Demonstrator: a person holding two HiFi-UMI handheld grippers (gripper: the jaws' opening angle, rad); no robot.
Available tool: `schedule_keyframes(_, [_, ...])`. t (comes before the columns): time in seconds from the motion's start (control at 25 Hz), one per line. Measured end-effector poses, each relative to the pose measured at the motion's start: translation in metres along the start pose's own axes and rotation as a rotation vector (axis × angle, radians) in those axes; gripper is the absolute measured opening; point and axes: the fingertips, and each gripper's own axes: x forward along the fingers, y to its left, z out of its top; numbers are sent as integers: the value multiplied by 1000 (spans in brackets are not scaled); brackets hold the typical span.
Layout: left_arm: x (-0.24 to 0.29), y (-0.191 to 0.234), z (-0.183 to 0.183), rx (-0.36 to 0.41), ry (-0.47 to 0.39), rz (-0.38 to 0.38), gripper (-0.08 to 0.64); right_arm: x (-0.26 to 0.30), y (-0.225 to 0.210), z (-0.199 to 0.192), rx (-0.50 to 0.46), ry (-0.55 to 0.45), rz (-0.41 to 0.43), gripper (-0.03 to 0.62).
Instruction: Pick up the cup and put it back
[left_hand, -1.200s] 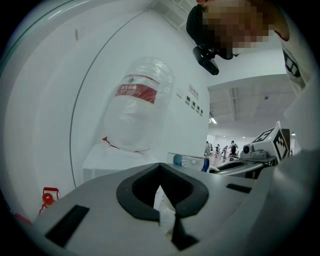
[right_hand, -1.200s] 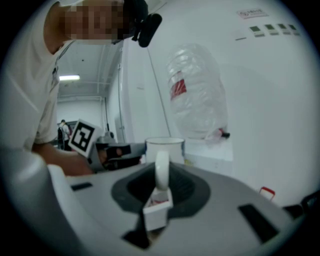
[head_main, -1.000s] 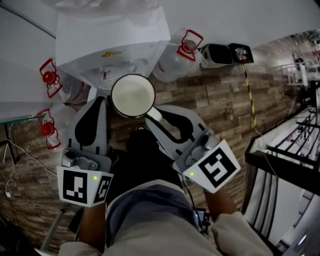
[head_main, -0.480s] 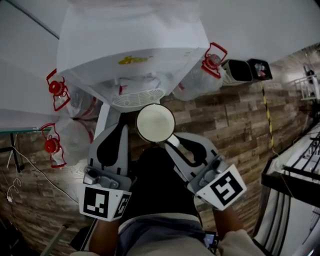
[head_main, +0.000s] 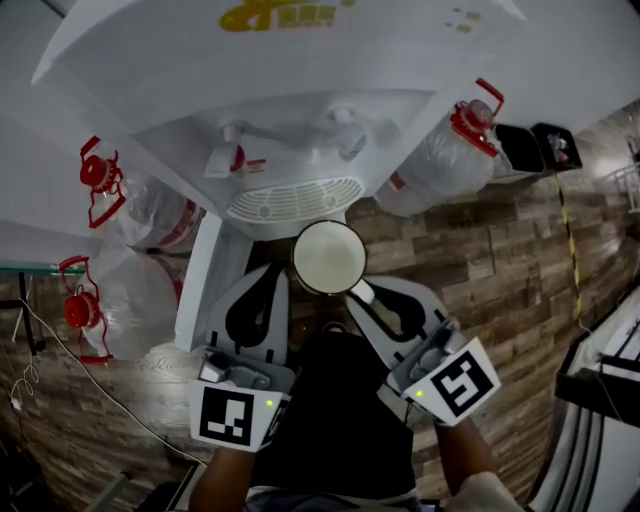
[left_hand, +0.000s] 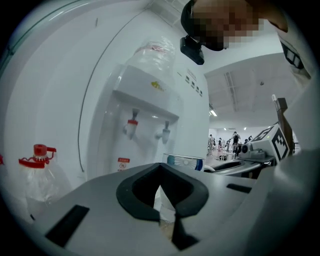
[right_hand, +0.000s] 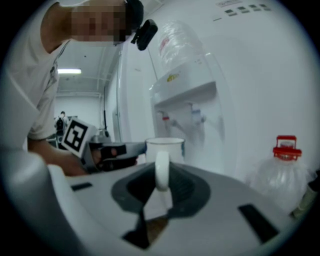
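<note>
The largest thing before us is the white water dispenser (head_main: 300, 100), which fills the top of the head view, with its slotted drip grille (head_main: 293, 198) facing us. Under it runs the wood-patterned floor (head_main: 480, 260). Clear water bottles with red caps stand on either side of the dispenser: one on the right (head_main: 440, 160) and two on the left, an upper (head_main: 150, 210) and a lower (head_main: 100, 310). We hold both grippers out toward the dispenser, side by side, each with its marker cube nearest to us. The right gripper (head_main: 365, 295) has its jaws closed on the handle (right_hand: 161, 170) of the cup (head_main: 329, 257), and the right gripper view shows that white loop pinched upright between the dark pads. The left gripper (head_main: 272, 278) has its jaws drawn together at the tips with nothing between them. It lies just beside the cup's left side, and we cannot tell whether it touches. The cup is white, stands upright with its mouth open to us, and hangs in the right gripper's hold just in front of the drip grille. In the right gripper view it sits below the two taps, the red one (head_main: 232, 152) and its neighbour (head_main: 345, 140).
</note>
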Motion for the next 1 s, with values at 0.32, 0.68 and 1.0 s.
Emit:
schedule_keyframes(0.32, [10,24,-78,22,-70,6,6,26,-13,-96,-43,4,15,74])
schedule_keyframes(0.68, [12,44,-154,8,-78,15,6,59,-22,-179,-93,9,9,74])
schedule_keyframes(1.0, [13,57,-191,-6,-78,35,6,83,-33,-233,-77,30,-14,74])
